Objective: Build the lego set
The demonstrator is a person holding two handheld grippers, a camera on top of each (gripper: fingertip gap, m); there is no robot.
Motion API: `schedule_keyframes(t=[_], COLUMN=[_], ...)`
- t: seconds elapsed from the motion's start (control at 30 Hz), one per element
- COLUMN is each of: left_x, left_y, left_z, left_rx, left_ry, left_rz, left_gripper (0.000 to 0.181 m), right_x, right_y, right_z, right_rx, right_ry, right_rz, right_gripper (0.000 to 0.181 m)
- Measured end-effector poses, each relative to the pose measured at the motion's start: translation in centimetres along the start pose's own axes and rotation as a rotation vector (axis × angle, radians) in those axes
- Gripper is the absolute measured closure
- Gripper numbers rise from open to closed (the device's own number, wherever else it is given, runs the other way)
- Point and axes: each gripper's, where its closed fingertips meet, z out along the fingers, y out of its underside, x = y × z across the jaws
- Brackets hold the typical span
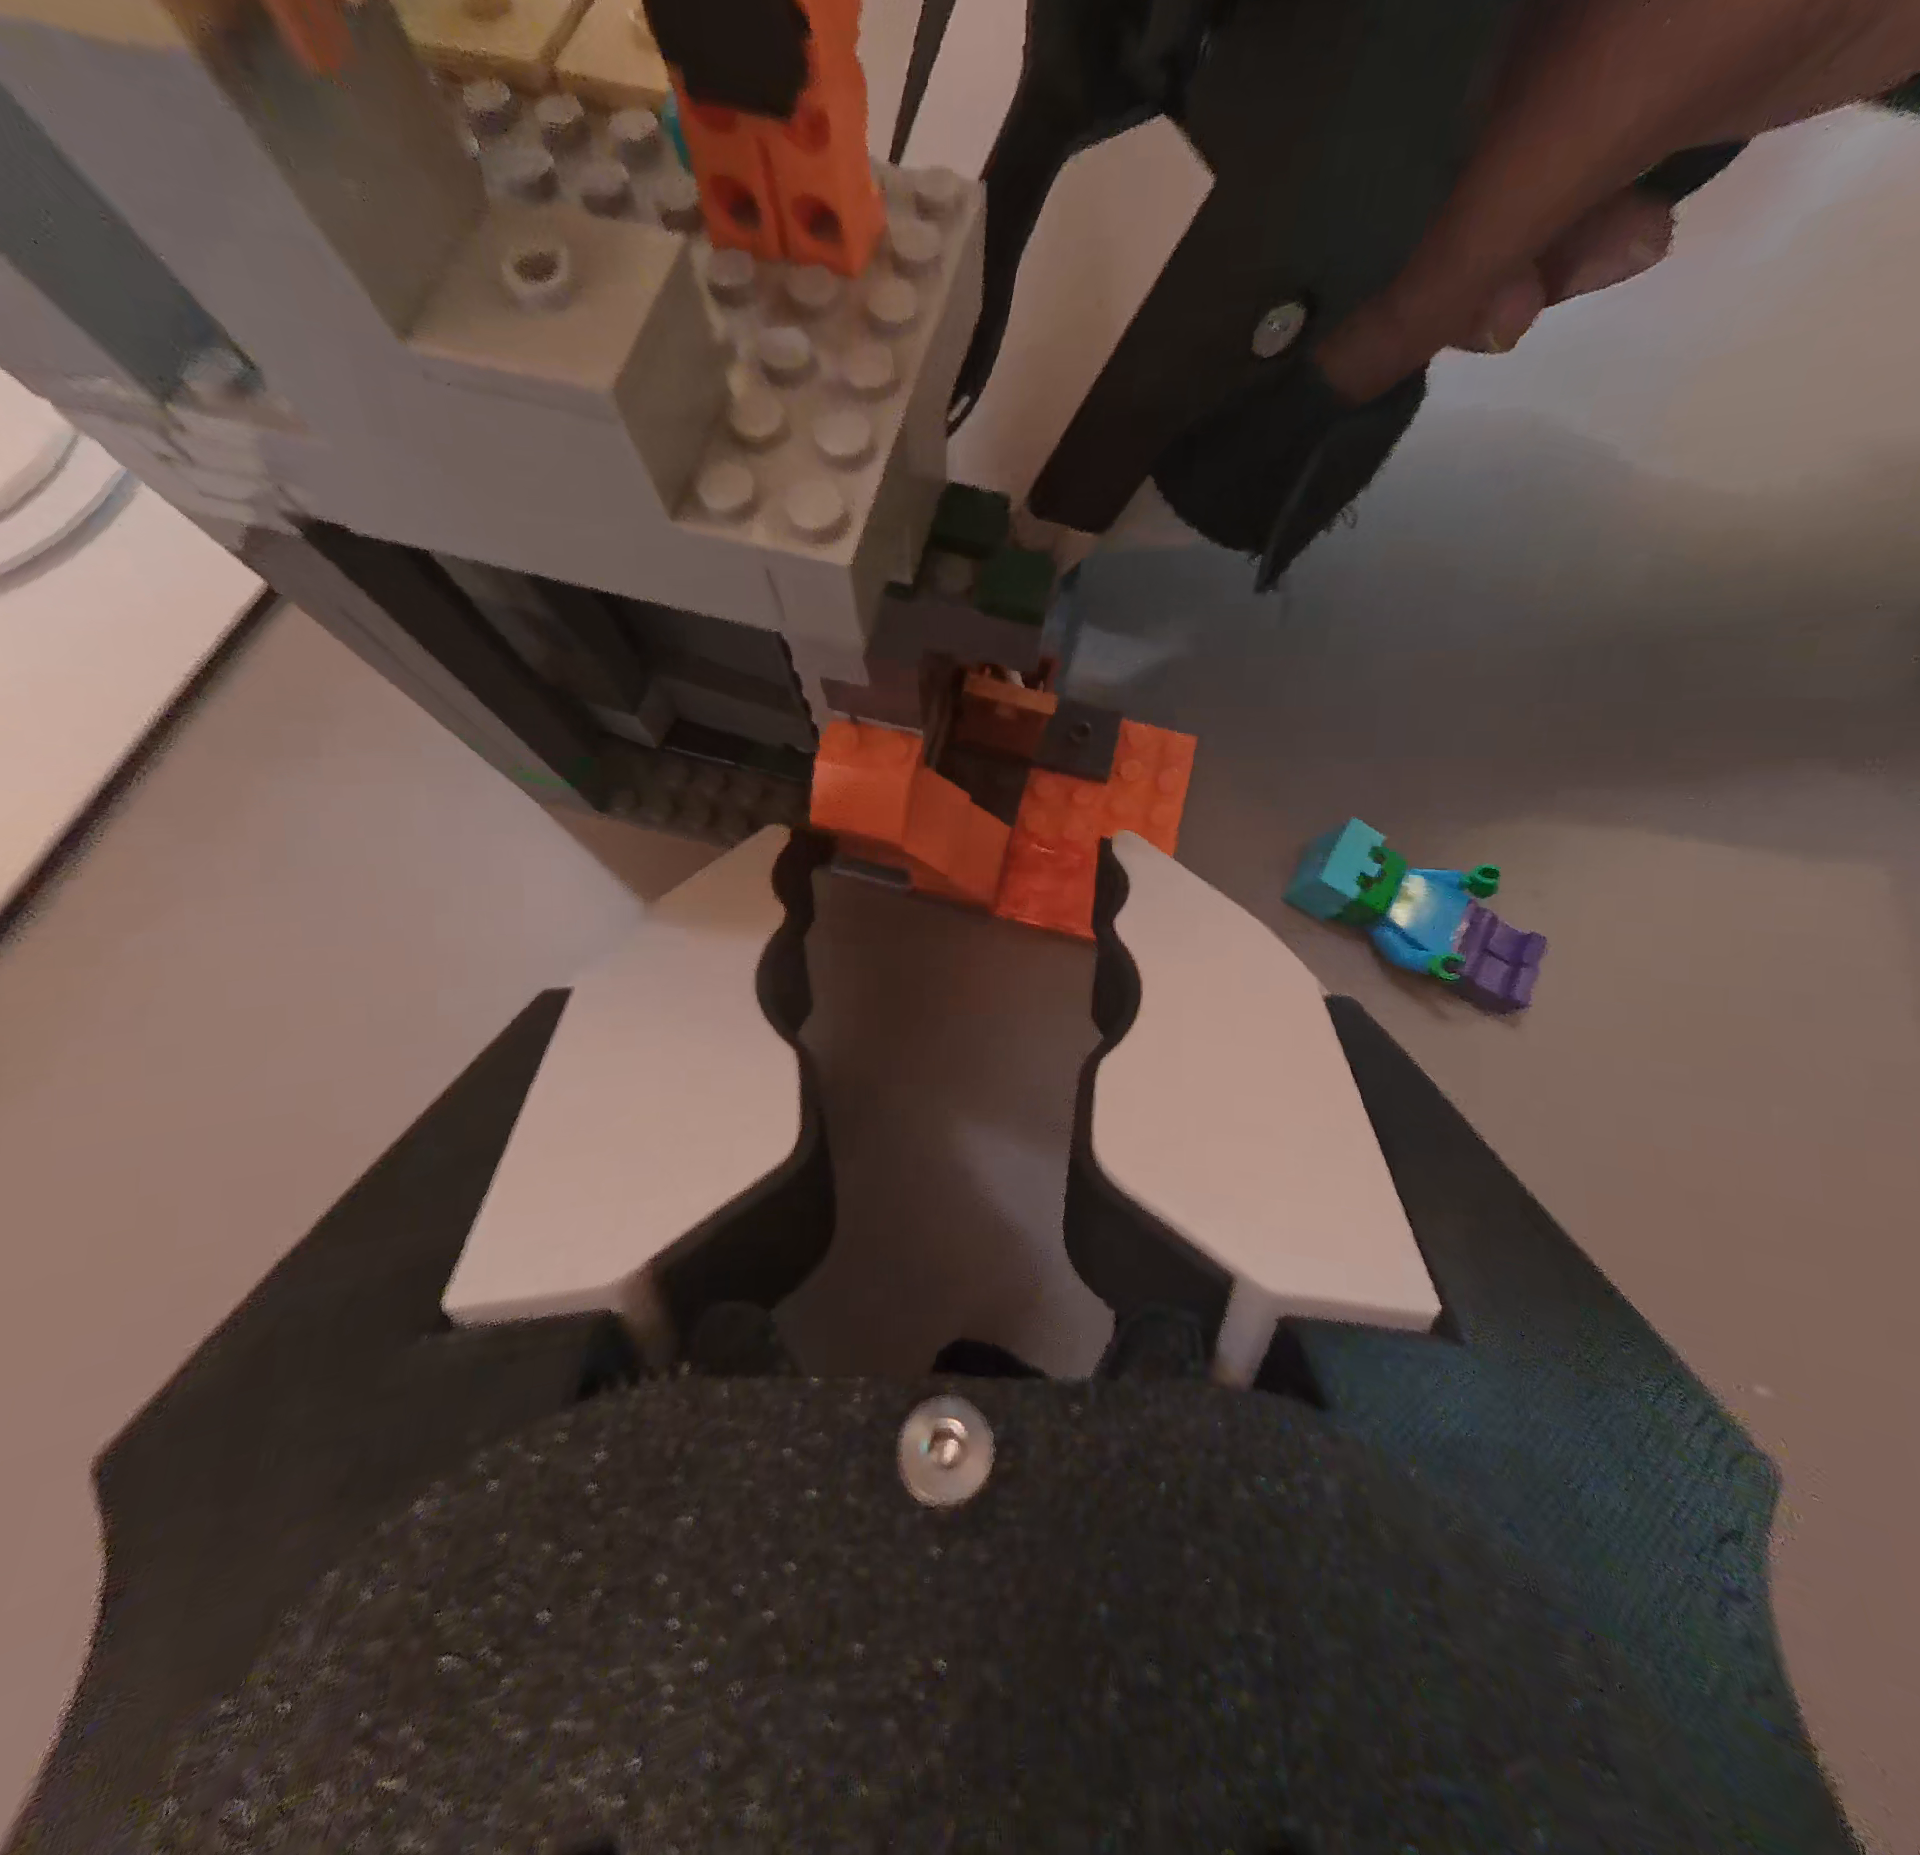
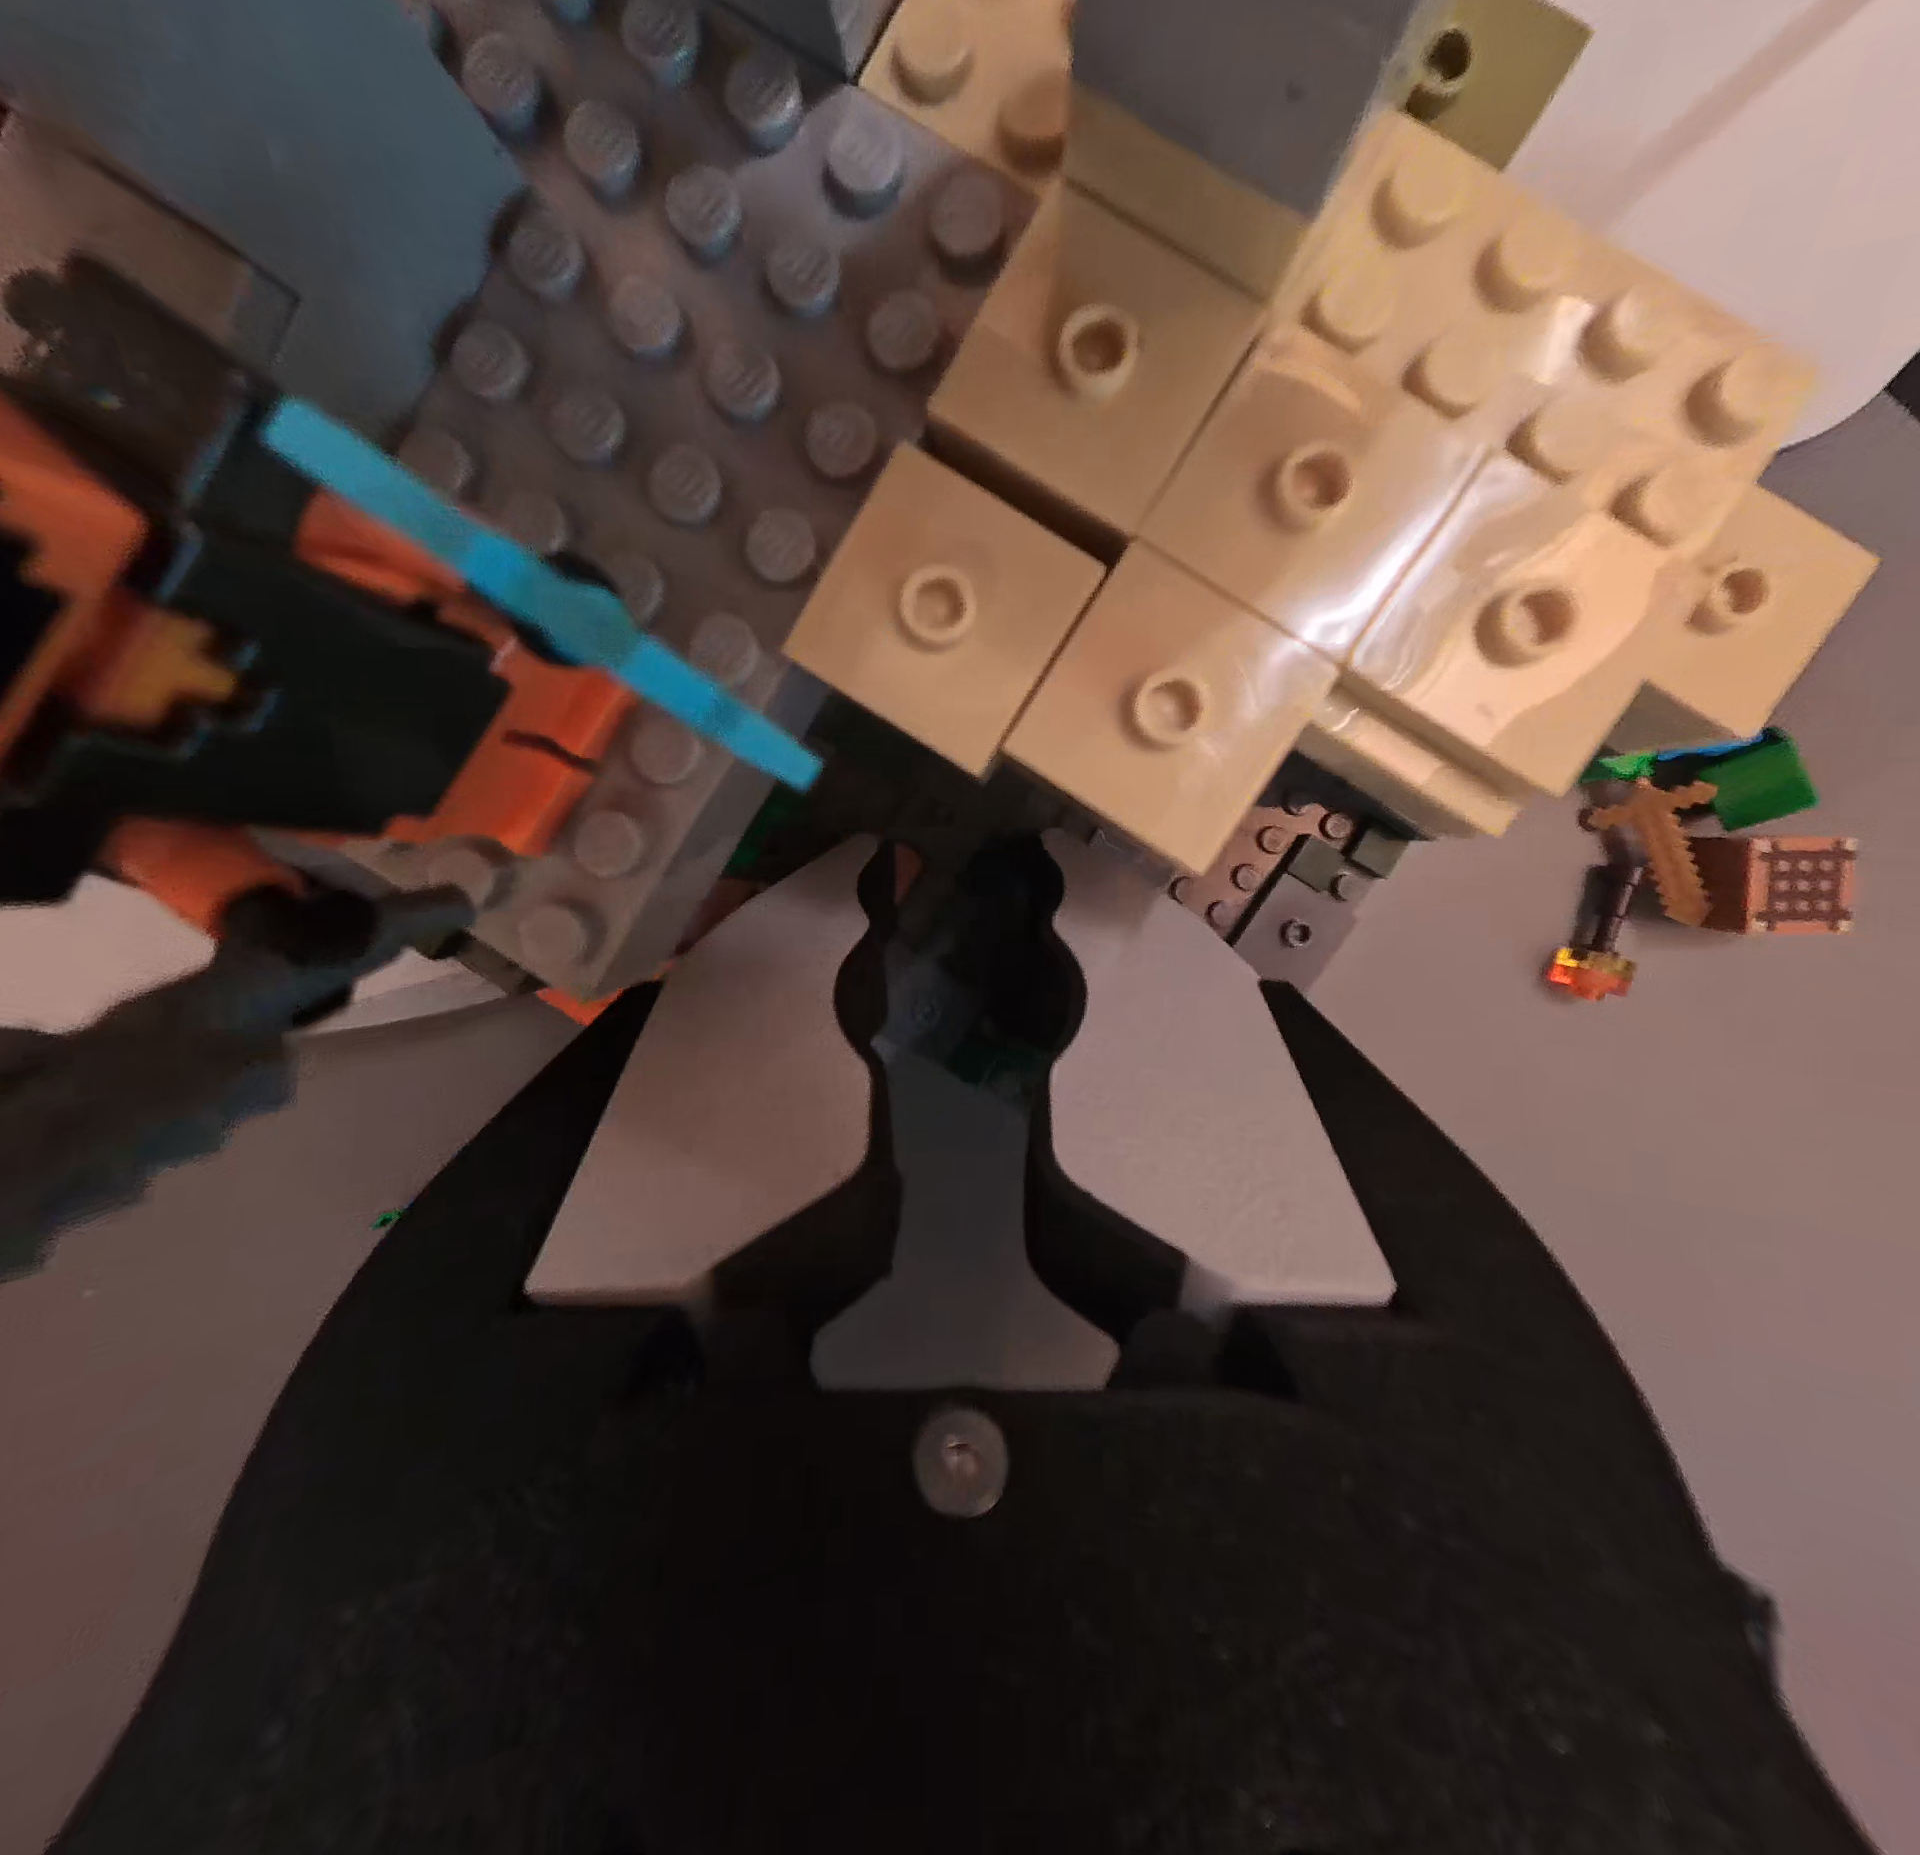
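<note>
Studded grey-and-tan brick build point(image 2: 1039, 517), left tongs point(image 1: 945, 855) agape beside it, right tongs point(image 2: 961, 870) narrowed, grip unclear

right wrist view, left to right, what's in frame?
Orange-black figure → blue sword → grey studded plate → tan bricks → brown crate
</note>
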Motion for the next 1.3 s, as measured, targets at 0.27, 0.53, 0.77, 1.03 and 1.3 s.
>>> schedule_keyframes(t=[0.27,0.53,0.77,1.03,1.3], left_x=[-0.9,-0.7,-0.6,-0.6,-0.7], left_y=[-0.2,-0.4,-0.5,-0.6,-0.6], left_z=[1.0,1.8,1.7,1.8,1.8], left_rx=[0.007,-0.004,0.003,-0.001,-0.005], left_ry=[-0.007,-0.03,-0.026,-0.04,-0.07], left_rz=[0.062,0.143,0.093,0.057,0.0], left_gripper=[0.132,0.145,0.148,0.148,0.149], right_x=[-0.2,-0.2,-0.4,-1.4,-1.3], right_y=[0.3,0.5,0.8,0.6,0.7], right_z=[-0.1,-0.2,-0.1,-0.1,-0.1], right_rx=[-0.02,-0.034,-0.038,-0.027,-0.017], right_ry=[0.014,0.035,0.044,-0.079,-0.016], right_rz=[0.041,0.079,0.008,0.138,0.194], right_gripper=[0.161,0.165,0.181,0.17,0.172])
